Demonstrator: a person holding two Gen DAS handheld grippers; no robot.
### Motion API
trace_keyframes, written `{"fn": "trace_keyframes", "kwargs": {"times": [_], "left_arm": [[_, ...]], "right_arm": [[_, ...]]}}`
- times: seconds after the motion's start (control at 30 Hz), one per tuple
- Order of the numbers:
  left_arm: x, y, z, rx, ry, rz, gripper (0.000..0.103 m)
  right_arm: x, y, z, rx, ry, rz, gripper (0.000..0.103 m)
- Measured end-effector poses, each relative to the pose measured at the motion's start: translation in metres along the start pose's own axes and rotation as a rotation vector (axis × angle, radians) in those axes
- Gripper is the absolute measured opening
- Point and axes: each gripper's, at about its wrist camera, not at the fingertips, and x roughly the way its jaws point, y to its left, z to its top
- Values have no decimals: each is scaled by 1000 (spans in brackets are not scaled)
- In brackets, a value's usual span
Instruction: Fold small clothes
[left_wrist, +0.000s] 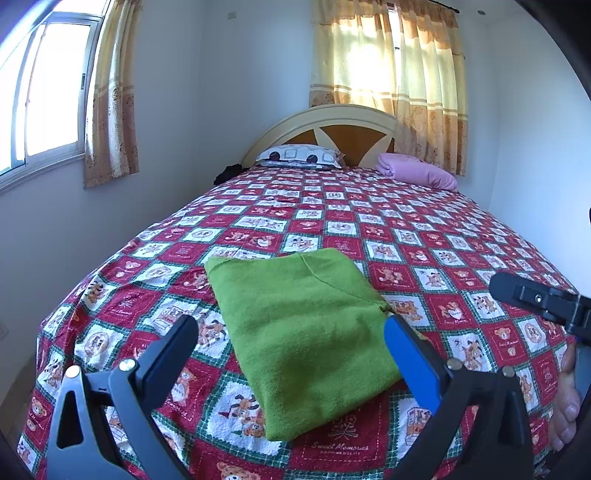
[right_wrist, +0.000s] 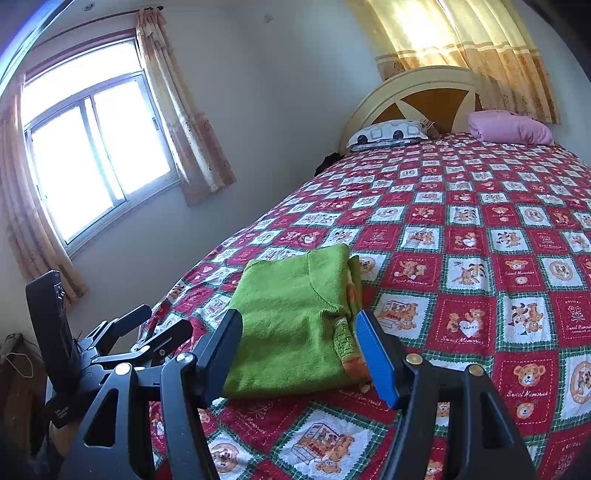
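Note:
A small green knitted garment (left_wrist: 303, 332) lies folded into a rectangle on the red patchwork bedspread (left_wrist: 424, 236), near the foot of the bed. It also shows in the right wrist view (right_wrist: 291, 317), with an orange patterned layer at its right edge. My left gripper (left_wrist: 291, 332) is open and empty, hovering just in front of the garment. My right gripper (right_wrist: 299, 332) is open and empty, also in front of the garment. The right gripper also shows at the right edge of the left wrist view (left_wrist: 546, 299), and the left gripper at the left of the right wrist view (right_wrist: 140, 332).
A patterned pillow (left_wrist: 301, 157) and a folded pink cloth (left_wrist: 417, 171) lie by the headboard (left_wrist: 332, 122). Curtained windows (right_wrist: 96, 155) are in the left and far walls. The bed's left edge drops to the floor beside the wall.

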Motion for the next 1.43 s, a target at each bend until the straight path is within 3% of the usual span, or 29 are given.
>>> {"fn": "trace_keyframes", "kwargs": {"times": [0.47,0.8,1.43], "left_arm": [[-1,-1,4,-5,11,3,103],[-9,10,10,-27,-33,38,103],[-7,40,13,-47,-69,121,103]], "right_arm": [[0,1,-2,0,-1,-2,65],[-7,12,-2,-42,-45,-13,65],[9,18,-16,-64,15,-16,65]]}}
